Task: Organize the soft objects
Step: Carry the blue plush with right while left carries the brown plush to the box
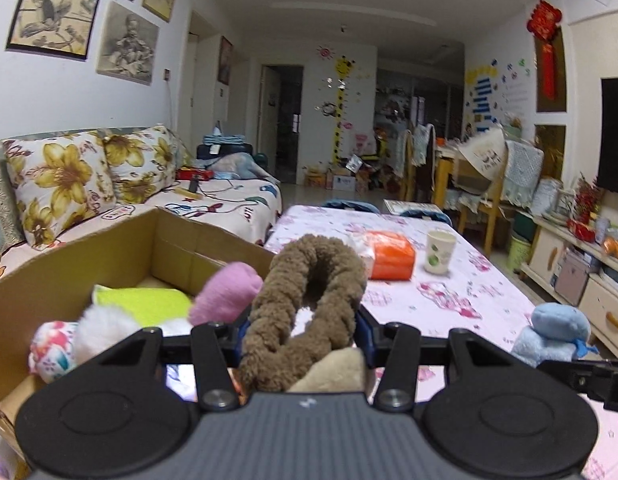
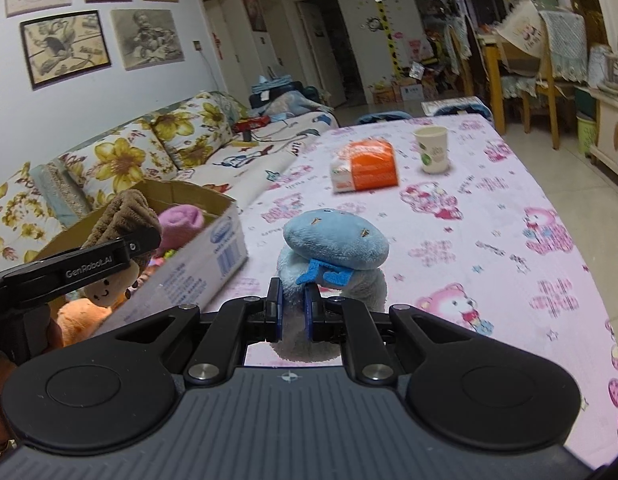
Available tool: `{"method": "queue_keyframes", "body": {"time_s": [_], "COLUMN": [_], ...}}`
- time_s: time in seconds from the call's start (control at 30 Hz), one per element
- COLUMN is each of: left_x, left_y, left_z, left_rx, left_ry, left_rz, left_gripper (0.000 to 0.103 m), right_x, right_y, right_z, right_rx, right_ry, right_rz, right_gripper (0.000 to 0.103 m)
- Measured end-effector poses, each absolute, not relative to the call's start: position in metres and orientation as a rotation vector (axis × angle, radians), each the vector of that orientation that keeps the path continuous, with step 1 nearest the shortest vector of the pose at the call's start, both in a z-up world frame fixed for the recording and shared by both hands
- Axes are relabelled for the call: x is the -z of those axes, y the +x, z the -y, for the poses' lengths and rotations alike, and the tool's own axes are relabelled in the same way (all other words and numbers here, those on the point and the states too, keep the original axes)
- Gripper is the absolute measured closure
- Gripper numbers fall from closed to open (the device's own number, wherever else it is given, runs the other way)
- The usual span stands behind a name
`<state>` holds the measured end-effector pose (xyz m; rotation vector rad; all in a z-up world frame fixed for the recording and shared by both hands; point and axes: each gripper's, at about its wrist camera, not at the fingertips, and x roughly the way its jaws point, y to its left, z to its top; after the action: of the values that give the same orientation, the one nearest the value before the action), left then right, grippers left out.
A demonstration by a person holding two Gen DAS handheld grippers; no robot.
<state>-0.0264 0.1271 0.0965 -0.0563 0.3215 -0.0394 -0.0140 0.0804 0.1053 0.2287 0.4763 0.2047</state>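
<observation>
My left gripper (image 1: 301, 332) is shut on a brown fuzzy plush toy (image 1: 309, 292) and holds it above the table beside the cardboard box (image 1: 109, 256). The box holds a pink sock (image 1: 229, 292), a lime green cloth (image 1: 145, 300), a white fluffy piece (image 1: 105, 328) and a flowered ball (image 1: 51, 350). My right gripper (image 2: 294, 312) is shut on a light blue plush toy (image 2: 335, 240) that stands on the table. The left gripper (image 2: 81, 264) with the brown toy (image 2: 125, 216) also shows over the box (image 2: 201, 264) in the right wrist view.
The table wears a pink cartoon cloth (image 2: 469, 240). An orange tissue pack (image 2: 369, 166) and a paper cup (image 2: 431, 148) stand further back. A flowered sofa (image 1: 69, 184) runs along the left. Chairs (image 2: 521, 60) stand at the far right.
</observation>
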Motion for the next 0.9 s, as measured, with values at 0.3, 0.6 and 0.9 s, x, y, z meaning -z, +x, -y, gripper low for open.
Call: {"method": "queue_keyframes", "body": {"time_s": [0.3,0.6,0.9], "left_x": [-0.104,-0.109,-0.111], "left_y": [-0.023,-0.015,-0.007], "left_z": [-0.151,-0.193,-0.245], "left_rx": [-0.025,-0.111,-0.211], "left_ry": [-0.131,-0.239,-0.351], "left_rz": [-0.277,-0.248,-0.243], "left_gripper": [0.054,0.054,0.054], "right_x": [-0.117,-0.132,-0.14], "right_y": [0.0,0.025,0.049], "right_z": [-0.097,-0.124,-0.152], "right_rx": [-0.281,-0.408,-0.544], "right_ry": [0.161,0.105,0.054], "right_rz": [-0.439,-0.408,-0.385], "right_gripper": [0.091,0.091,0.091]}}
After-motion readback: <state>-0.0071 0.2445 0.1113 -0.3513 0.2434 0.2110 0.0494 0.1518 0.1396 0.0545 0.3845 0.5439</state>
